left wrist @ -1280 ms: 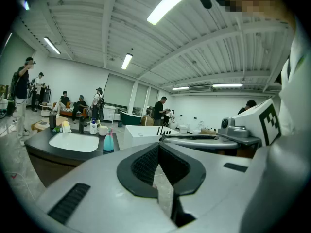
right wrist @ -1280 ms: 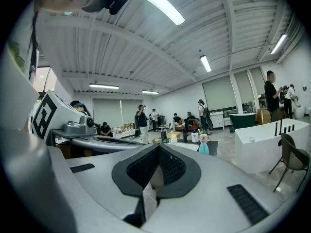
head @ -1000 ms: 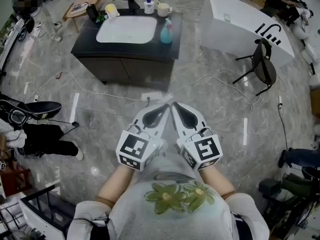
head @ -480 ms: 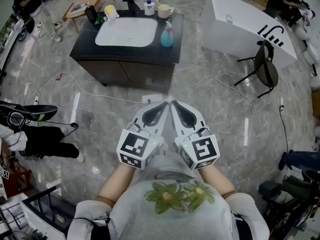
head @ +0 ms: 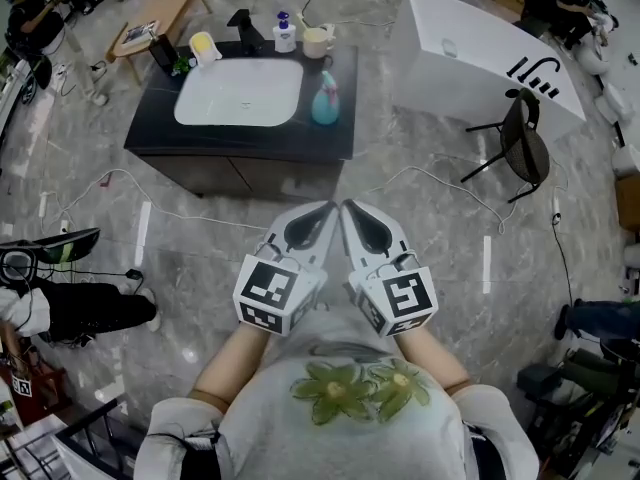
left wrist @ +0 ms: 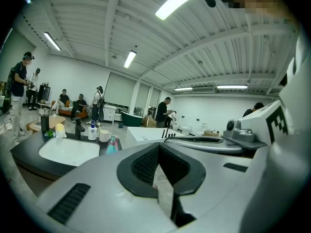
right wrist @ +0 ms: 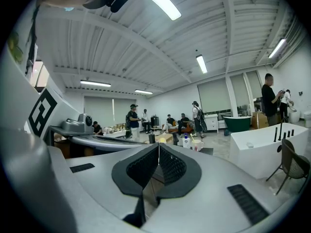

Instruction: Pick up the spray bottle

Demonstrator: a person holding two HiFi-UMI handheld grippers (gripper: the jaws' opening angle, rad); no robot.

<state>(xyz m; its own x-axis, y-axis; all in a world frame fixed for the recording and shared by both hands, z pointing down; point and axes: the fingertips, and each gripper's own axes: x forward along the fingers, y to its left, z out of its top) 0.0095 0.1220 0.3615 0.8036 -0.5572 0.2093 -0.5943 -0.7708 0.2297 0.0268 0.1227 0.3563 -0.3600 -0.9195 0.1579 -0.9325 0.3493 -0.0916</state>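
Note:
The spray bottle [head: 324, 100], teal with a pink trigger head, stands upright on the dark vanity top [head: 338, 133], just right of the white sink [head: 240, 94]. It also shows small in the left gripper view as the spray bottle [left wrist: 112, 144], left of the jaws. My left gripper [head: 322, 213] and right gripper [head: 352, 213] are held side by side at waist height, tips nearly touching, pointing at the vanity from well short of it. Both are shut with nothing between the pads, as seen at the left gripper [left wrist: 158, 147] and right gripper [right wrist: 158, 147].
On the vanity's back edge stand a black faucet [head: 243, 30], a white pump bottle [head: 285, 33], a cup [head: 317, 40] and a yellow item [head: 204, 46]. A white bathtub [head: 480, 58] and black chair [head: 520, 143] are at right. Cables [head: 440, 178] cross the floor; people stand around.
The vanity with the spray bottle has come nearer in the head view. Both grippers stay shut and side by side.

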